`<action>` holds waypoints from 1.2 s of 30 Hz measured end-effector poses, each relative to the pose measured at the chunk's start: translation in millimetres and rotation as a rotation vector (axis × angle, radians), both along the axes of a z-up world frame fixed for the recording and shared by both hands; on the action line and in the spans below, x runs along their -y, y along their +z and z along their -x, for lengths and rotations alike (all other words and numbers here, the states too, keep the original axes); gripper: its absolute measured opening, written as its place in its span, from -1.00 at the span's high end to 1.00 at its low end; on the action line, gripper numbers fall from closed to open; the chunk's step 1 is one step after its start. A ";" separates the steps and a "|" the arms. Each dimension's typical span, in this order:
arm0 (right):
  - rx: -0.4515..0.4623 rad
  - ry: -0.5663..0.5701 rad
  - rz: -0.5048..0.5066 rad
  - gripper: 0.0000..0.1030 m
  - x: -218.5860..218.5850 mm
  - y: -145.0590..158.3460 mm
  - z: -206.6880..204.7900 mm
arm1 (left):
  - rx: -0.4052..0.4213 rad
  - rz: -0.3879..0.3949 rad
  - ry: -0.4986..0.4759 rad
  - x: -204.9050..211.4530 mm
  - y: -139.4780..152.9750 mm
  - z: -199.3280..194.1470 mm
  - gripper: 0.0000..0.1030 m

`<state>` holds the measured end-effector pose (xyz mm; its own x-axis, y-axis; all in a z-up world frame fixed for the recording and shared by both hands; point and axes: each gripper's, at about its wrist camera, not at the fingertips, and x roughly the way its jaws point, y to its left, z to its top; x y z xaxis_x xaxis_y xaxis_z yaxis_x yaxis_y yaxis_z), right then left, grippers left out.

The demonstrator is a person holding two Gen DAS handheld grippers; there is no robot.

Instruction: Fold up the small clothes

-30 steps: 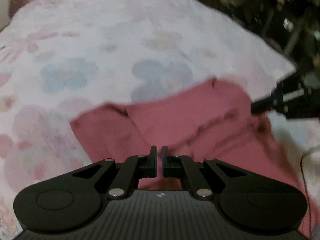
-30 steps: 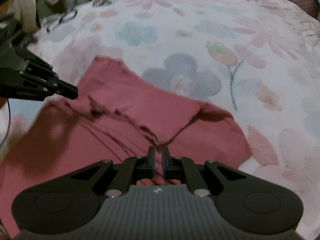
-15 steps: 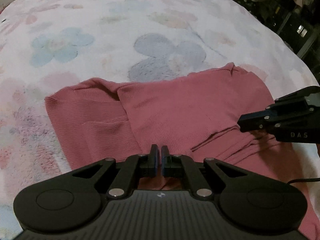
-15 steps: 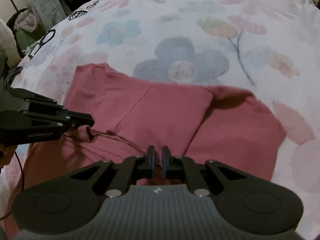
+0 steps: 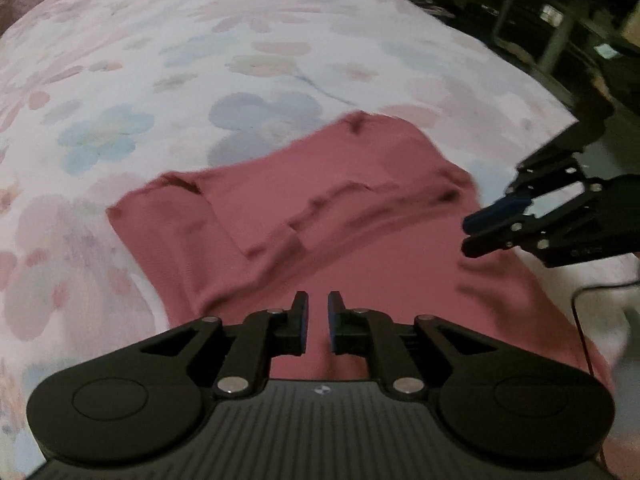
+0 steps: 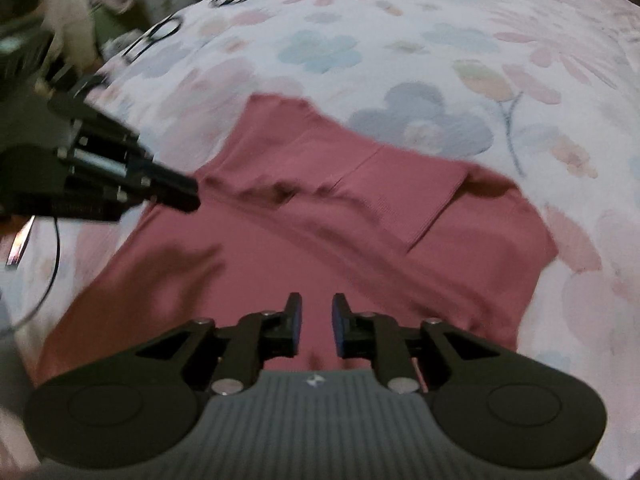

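Observation:
A dusty-pink ribbed garment [image 5: 360,216] lies on a floral bedspread [image 5: 168,80], its far part folded over toward me with a sleeve lying across it. My left gripper [image 5: 318,300] hovers over the garment's near part, jaws opening, a narrow gap with nothing gripped. The right gripper [image 5: 470,236] shows at the right edge of the garment in this view. In the right wrist view the garment [image 6: 360,216] fills the middle. My right gripper [image 6: 317,300] hangs above it, jaws opening and empty. The left gripper [image 6: 188,196] reaches in from the left.
A thin black cable [image 5: 580,312] trails over the bed at the right. Dark furniture and clutter [image 5: 560,20] stand beyond the bed's far right edge. Black looped cords [image 6: 160,36] lie on the bedspread at the far left, near a white bundle [image 6: 68,20].
Both grippers were shut on the garment's fold; now their jaws have parted and both have drawn back from it. The folded-over part lies on the garment.

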<state>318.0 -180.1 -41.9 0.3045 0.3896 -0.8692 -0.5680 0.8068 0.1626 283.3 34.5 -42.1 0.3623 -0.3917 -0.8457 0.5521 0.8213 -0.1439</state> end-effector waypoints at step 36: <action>0.048 0.256 0.238 -0.35 51.8 -64.7 277.7 | 0.106 -0.462 -0.462 6.3 -91.2 265.3 -0.44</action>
<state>40.3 -231.9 -106.6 0.2660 0.2468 -0.9318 -0.7590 0.6495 -0.0446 18.1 28.1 -133.3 0.3345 -0.1325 -0.9330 0.8544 0.4604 0.2409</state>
